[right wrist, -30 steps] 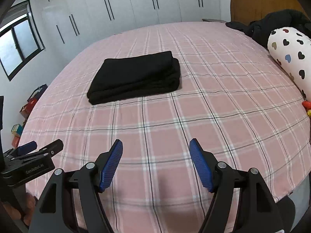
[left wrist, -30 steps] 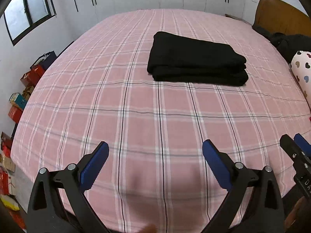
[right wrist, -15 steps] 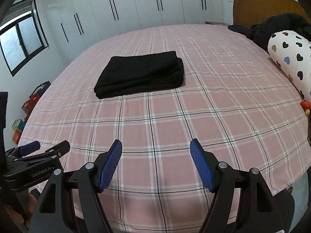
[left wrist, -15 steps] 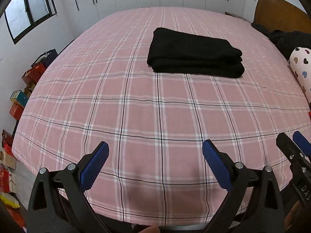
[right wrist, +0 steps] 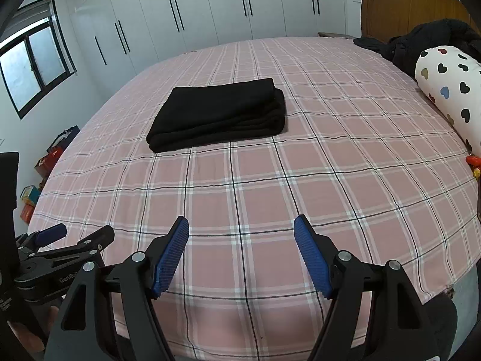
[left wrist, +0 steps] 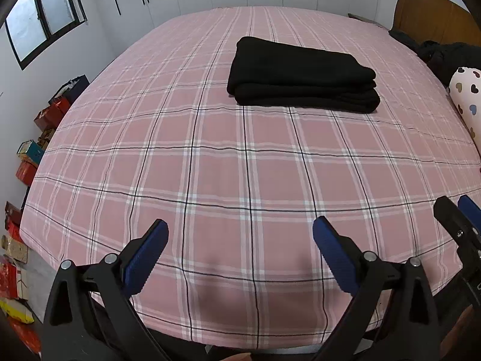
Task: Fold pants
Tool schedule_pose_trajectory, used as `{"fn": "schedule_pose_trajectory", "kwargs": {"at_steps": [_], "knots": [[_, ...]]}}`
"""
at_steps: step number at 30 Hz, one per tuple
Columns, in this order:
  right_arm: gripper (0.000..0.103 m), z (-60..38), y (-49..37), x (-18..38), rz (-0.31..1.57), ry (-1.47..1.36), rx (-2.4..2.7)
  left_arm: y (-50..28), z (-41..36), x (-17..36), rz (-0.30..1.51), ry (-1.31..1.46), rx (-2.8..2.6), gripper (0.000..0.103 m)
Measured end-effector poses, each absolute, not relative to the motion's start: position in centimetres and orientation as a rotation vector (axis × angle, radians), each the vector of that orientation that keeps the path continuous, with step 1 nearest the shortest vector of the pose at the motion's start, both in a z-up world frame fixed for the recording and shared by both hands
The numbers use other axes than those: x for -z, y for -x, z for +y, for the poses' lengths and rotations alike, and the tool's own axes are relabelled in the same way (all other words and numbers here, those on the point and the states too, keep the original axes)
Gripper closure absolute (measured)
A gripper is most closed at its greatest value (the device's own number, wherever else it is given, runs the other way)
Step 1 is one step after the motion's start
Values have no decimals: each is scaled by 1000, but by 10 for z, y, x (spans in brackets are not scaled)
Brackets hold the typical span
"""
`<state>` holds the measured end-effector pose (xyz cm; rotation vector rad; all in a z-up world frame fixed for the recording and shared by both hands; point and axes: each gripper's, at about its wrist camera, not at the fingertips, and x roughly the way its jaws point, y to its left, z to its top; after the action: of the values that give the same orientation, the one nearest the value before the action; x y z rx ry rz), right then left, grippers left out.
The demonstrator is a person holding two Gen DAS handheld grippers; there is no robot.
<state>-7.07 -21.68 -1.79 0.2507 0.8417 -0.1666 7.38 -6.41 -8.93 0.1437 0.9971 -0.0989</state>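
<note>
The black pants [left wrist: 300,75] lie folded into a neat thick rectangle in the middle of the pink plaid bed [left wrist: 210,165]; they also show in the right wrist view as the pants [right wrist: 219,114]. My left gripper [left wrist: 240,234] hangs open over the bed's near edge, far short of the pants, nothing between its blue pads. My right gripper [right wrist: 242,228] is likewise open and empty above the near edge. Each gripper shows at the side of the other's view: right gripper [left wrist: 460,219], left gripper [right wrist: 72,237].
A heart-print pillow [right wrist: 448,90] and a dark jacket [right wrist: 421,39] lie at the right by the wooden headboard [right wrist: 405,6]. White wardrobes [right wrist: 210,6] line the far wall. Boxes and bags [left wrist: 33,150] crowd the floor left of the bed.
Both views have drawn back from the bed: the folded pants look farther off and the bed's near edge has come into sight. Both grippers stay open.
</note>
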Motion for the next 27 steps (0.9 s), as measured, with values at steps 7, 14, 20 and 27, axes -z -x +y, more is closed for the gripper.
{"fn": "schedule_pose_trajectory", "kwargs": {"at_steps": [7,14,20,27], "knots": [[32,-216,71,17,843,-246,159,-72,-67,88,989,-135,120,8],[32,-216,71,19,850,-253,161,-68,-69,91,974,-95,147,5],[32,-218,72,20,858,-257,166,-67,-68,94,976,-109,139,5],[32,-219,72,23,868,-258,166,-69,-71,98,1015,-152,140,5]]}}
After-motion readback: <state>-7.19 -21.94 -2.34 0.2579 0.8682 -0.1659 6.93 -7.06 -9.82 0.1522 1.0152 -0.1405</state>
